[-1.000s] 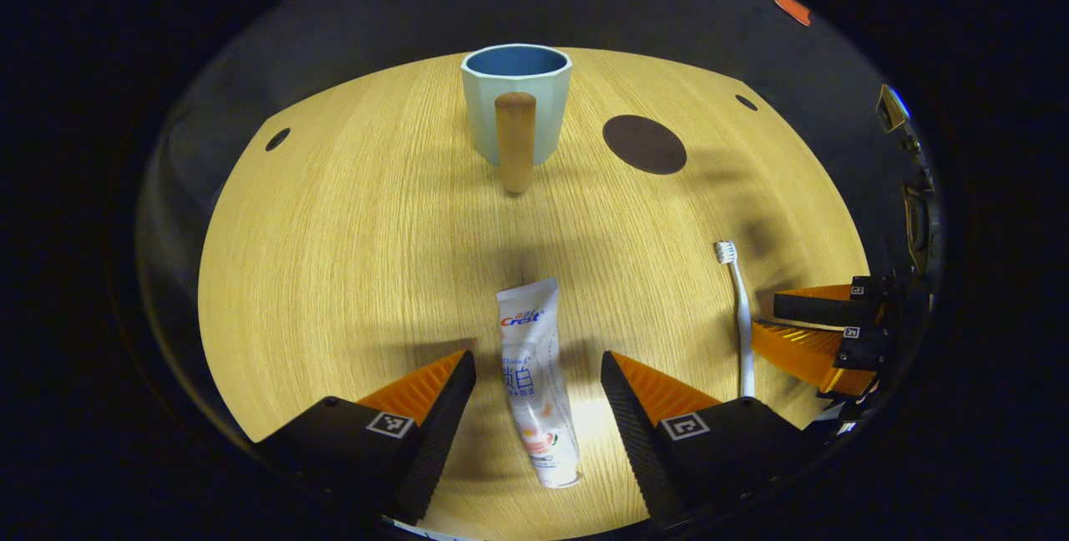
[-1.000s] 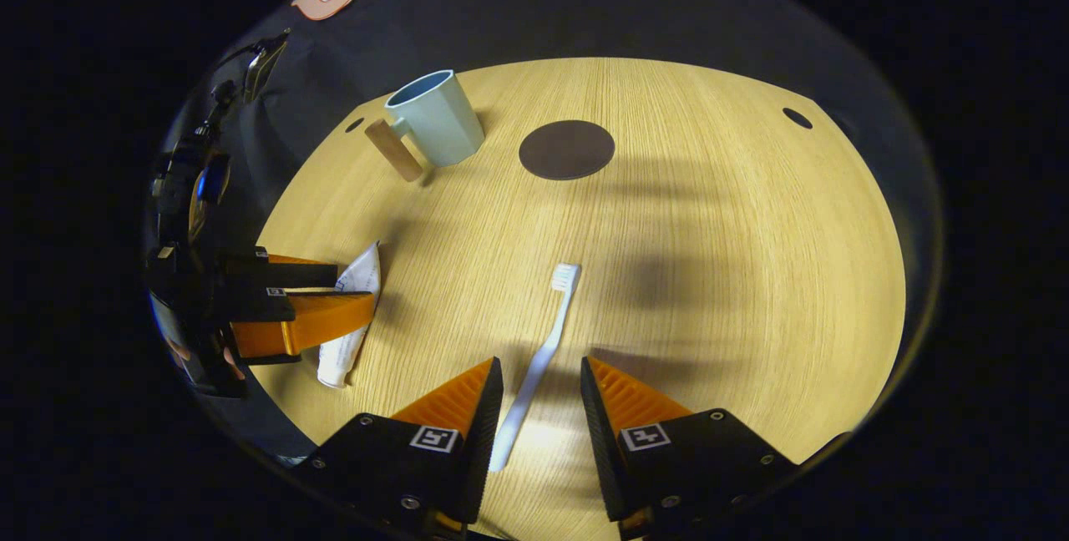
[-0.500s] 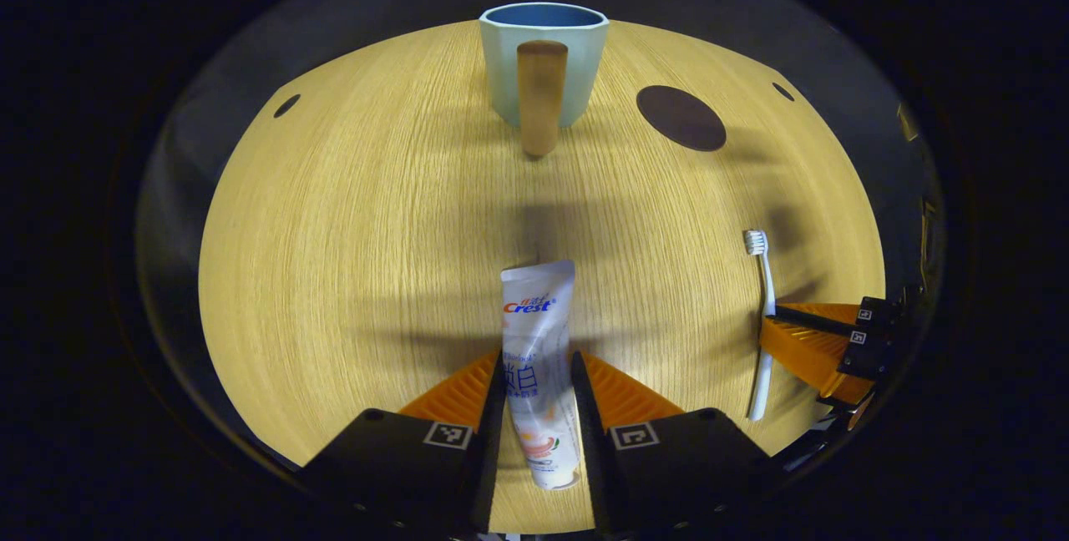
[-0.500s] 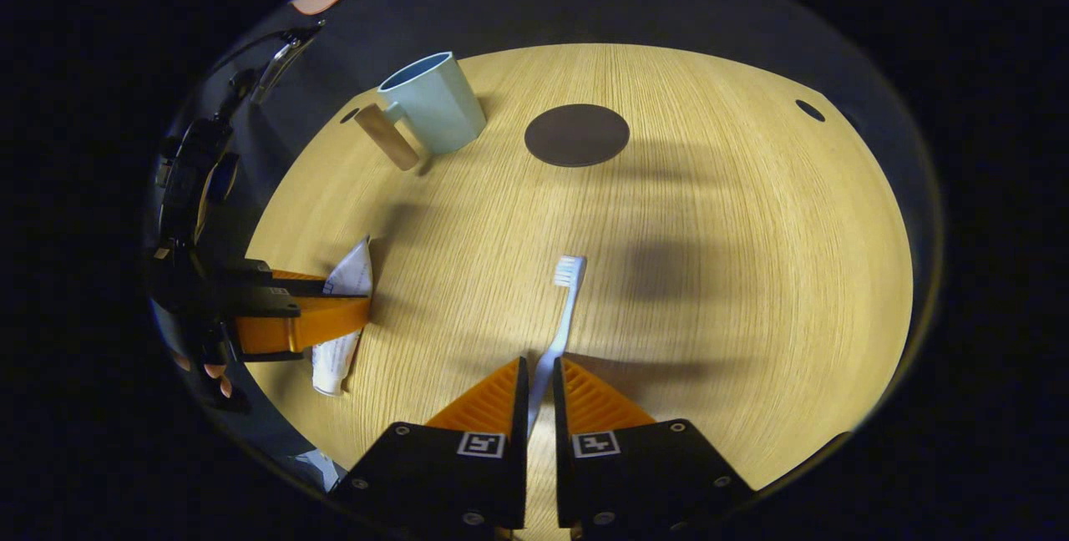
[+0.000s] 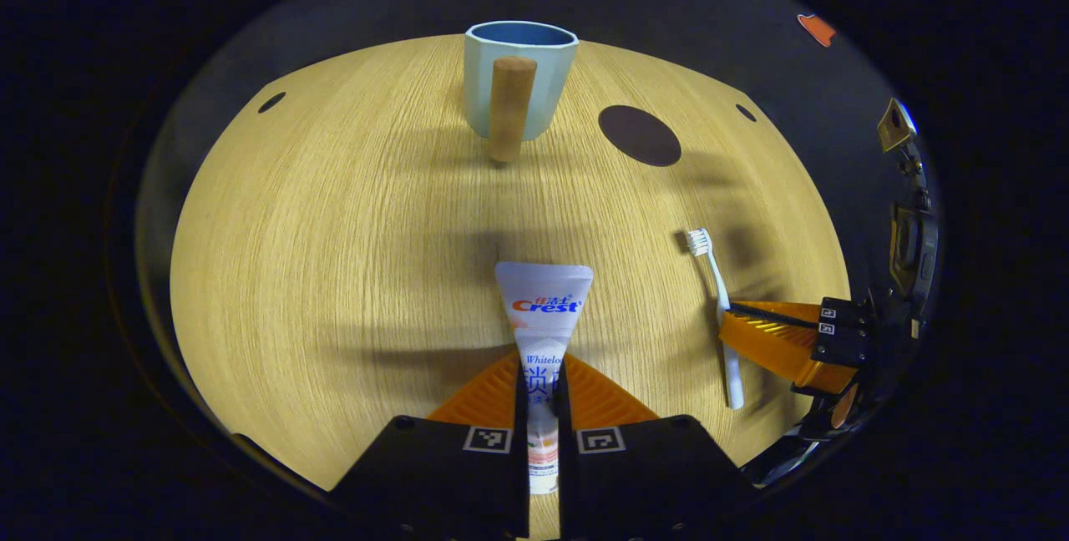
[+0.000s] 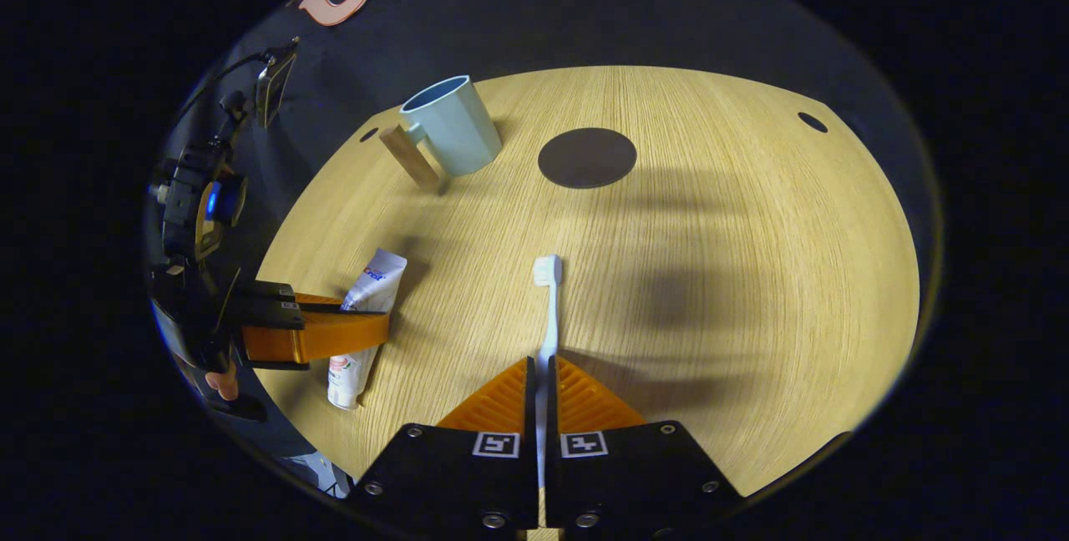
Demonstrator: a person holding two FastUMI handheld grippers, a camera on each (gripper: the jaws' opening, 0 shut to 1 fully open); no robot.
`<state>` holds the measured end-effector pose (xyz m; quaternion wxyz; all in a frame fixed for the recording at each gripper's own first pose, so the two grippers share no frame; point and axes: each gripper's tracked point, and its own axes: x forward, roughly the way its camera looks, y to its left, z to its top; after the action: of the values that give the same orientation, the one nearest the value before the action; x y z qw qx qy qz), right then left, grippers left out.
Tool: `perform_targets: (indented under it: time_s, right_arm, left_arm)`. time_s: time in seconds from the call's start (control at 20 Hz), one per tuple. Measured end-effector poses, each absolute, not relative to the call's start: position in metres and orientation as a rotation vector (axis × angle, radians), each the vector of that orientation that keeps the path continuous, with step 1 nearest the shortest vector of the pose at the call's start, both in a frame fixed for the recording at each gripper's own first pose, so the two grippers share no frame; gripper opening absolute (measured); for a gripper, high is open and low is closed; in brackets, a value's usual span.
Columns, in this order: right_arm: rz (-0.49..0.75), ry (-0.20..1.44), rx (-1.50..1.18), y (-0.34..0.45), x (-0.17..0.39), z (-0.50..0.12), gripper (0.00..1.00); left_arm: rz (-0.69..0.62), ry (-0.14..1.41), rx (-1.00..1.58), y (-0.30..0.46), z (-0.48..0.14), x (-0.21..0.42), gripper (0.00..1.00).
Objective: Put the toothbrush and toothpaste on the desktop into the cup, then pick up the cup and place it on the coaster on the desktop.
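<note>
We see left gripper (image 5: 541,374) clamped on paste (image 5: 543,316), bottom centre; right gripper (image 6: 540,374) clamped on brush (image 6: 548,307), bottom centre. One cup (image 5: 518,78) top centre, one coaster (image 5: 640,135) to its right, on desk (image 5: 334,232).

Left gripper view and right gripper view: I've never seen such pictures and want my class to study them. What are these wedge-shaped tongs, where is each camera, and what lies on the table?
No robot here: a person holds one pair of tongs in each hand, with a wide-angle camera riding on each, looking along its two fingers. In the left gripper view, the left tongs are shut on the toothpaste. In the right gripper view, the right tongs are shut on the toothbrush. On the wooden table stand an empty cup with a wooden handle and, beside it, a dark round coaster.
</note>
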<state>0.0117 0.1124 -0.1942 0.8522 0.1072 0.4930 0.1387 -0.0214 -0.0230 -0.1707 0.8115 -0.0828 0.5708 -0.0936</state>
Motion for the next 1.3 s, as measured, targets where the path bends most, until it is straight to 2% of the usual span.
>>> perform_targets:
  time_s: [0.3,0.35,0.4,0.8,1.05,1.3]
  right_arm:
    - [0.302,0.903,0.304,0.114,0.019,-0.169,0.04]
    - [0.307,0.876,0.315,0.114,0.022,-0.166,0.04]
    - [0.306,0.852,0.321,0.114,0.024,-0.164,0.04]
    - [0.279,0.714,0.351,0.115,0.032,-0.164,0.04]
    - [0.263,0.664,0.407,0.116,0.034,-0.164,0.04]
    - [0.237,0.553,0.383,0.107,0.039,-0.140,0.04]
  left_arm:
    - [-0.217,1.108,-0.224,-0.020,-0.157,-0.010,0.08]
    - [-0.209,1.090,-0.219,-0.017,-0.156,-0.009,0.02]
    - [-0.216,1.067,-0.211,-0.017,-0.156,-0.007,0.08]
    - [-0.178,0.858,-0.189,0.004,-0.145,0.021,0.08]
    - [-0.137,0.679,-0.192,0.011,-0.113,0.039,0.08]
    - [-0.130,0.550,-0.189,0.016,-0.095,0.040,0.08]
